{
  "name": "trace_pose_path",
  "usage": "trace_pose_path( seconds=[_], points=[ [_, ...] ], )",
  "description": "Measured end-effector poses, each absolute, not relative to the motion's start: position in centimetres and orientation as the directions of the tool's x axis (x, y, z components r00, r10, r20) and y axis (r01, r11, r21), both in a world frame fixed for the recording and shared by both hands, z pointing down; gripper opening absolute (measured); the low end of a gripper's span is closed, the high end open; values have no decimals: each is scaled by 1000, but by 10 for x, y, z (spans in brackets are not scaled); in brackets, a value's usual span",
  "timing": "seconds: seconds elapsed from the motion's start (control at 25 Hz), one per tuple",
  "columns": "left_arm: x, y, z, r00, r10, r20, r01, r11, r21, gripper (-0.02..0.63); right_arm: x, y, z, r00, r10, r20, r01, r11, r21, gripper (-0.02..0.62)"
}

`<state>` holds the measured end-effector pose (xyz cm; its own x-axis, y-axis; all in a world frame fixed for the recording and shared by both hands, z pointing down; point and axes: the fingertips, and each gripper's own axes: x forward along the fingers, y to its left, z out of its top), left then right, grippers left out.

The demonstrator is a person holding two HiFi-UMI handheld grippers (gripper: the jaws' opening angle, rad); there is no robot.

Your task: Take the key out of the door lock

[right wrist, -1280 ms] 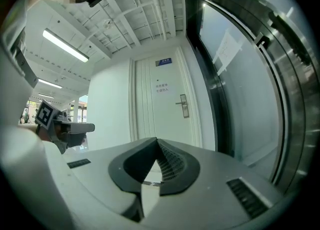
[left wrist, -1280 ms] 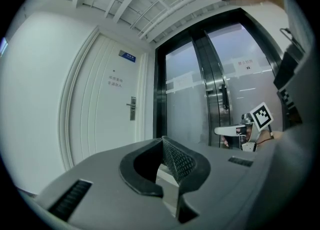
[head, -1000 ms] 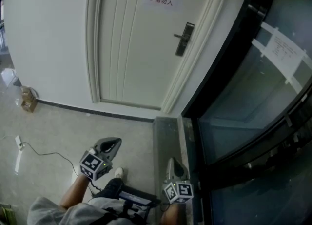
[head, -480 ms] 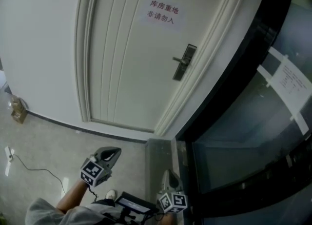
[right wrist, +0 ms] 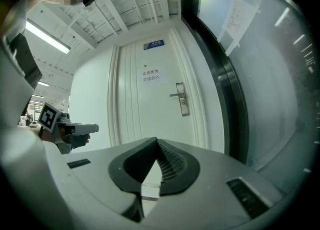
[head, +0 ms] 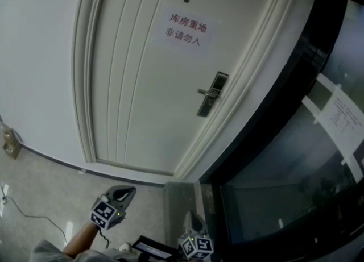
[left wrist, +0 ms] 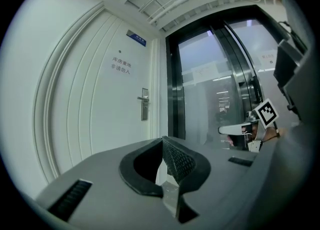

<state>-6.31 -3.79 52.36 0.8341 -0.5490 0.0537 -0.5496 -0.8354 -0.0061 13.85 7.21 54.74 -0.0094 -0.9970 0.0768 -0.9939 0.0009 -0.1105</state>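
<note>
Left gripper point(left wrist: 162, 141) pressed together on nothing, my right gripper point(right wrist: 156, 141) likewise, door lock point(head: 209, 94) well apart ahead.

- Bare floor point(head: 57, 181) lies open up to the closed white door point(head: 136, 96).
- The lever handle point(head: 203, 91) juts from the lock plate point(head: 212, 97), near the door frame point(head: 242, 84).
- A dark-framed glass wall point(head: 284, 164) runs close along the right gripper point(head: 190, 215).
- A small box point(head: 10, 144) sits far left, well apart from the lock side.
</note>
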Motion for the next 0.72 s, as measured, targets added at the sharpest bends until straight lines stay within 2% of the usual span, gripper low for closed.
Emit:
trace_pose_path(
  seconds=[0.72],
  points=[
    [-55, -148, 539, 814, -578, 57, -580, -815, 11, 6, 156, -42, 556, -32, -993, 111, -997, 23, -77, 12]
  ],
)
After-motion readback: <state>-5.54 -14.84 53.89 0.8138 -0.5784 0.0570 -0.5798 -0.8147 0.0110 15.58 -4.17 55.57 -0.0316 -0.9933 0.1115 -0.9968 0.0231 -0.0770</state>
